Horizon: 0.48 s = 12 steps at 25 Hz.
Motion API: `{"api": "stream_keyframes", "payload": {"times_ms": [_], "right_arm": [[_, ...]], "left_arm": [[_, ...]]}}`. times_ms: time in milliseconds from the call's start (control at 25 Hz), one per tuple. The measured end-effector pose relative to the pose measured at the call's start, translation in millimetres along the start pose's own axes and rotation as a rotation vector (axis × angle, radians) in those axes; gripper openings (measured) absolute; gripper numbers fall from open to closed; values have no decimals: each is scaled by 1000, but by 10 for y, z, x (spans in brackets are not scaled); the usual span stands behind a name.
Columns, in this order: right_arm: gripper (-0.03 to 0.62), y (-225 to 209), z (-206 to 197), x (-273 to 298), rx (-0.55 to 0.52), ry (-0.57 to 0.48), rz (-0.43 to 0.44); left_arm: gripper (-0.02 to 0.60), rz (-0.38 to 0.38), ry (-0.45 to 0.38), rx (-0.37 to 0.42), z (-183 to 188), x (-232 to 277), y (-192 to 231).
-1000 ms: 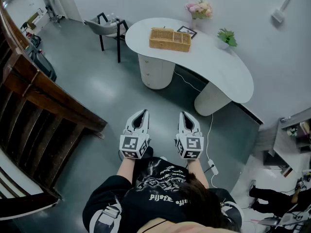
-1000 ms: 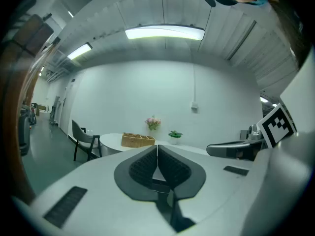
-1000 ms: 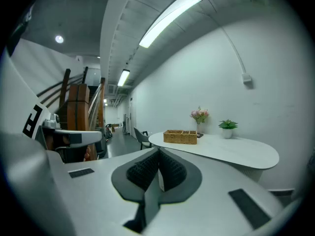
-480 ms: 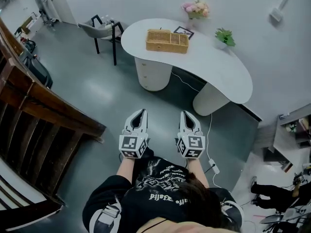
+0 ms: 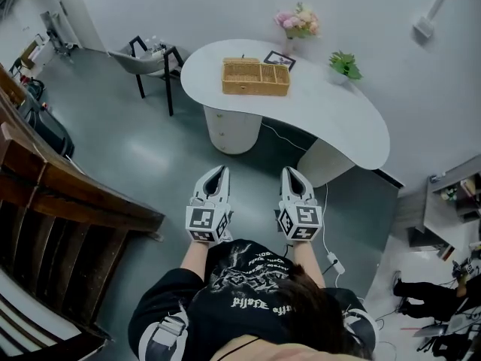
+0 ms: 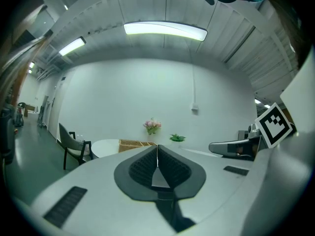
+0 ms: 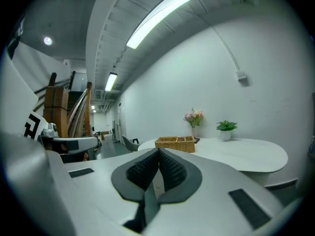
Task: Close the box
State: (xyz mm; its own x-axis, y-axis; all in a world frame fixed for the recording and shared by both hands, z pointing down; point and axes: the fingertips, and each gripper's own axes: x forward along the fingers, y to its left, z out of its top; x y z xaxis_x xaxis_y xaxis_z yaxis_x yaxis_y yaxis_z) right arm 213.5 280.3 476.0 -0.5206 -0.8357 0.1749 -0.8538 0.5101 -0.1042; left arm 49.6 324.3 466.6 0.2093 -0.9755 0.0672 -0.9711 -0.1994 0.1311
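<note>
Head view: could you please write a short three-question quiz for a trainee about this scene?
1. True or false: the wicker box stands on the floor.
2. The left hand-held gripper and right hand-held gripper are: A) shut on the box; B) shut and empty, short of the white table; C) wide open.
3. Fill in: beyond the box, by the wall, stand pink ____.
Key: 1 false, it stands on the table; 2 B; 3 flowers.
</note>
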Motion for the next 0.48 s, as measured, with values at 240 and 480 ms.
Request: {"api": "stream_keyframes", "payload": {"times_ms": [240,480], "right_arm": [[25,67,87,471,14,-9,-41],[25,232,97,783,7,7,-50]], "left_arm": [[25,-30,-11,28,161,347,426],[25,-40,-16,0,224,485,781]]}}
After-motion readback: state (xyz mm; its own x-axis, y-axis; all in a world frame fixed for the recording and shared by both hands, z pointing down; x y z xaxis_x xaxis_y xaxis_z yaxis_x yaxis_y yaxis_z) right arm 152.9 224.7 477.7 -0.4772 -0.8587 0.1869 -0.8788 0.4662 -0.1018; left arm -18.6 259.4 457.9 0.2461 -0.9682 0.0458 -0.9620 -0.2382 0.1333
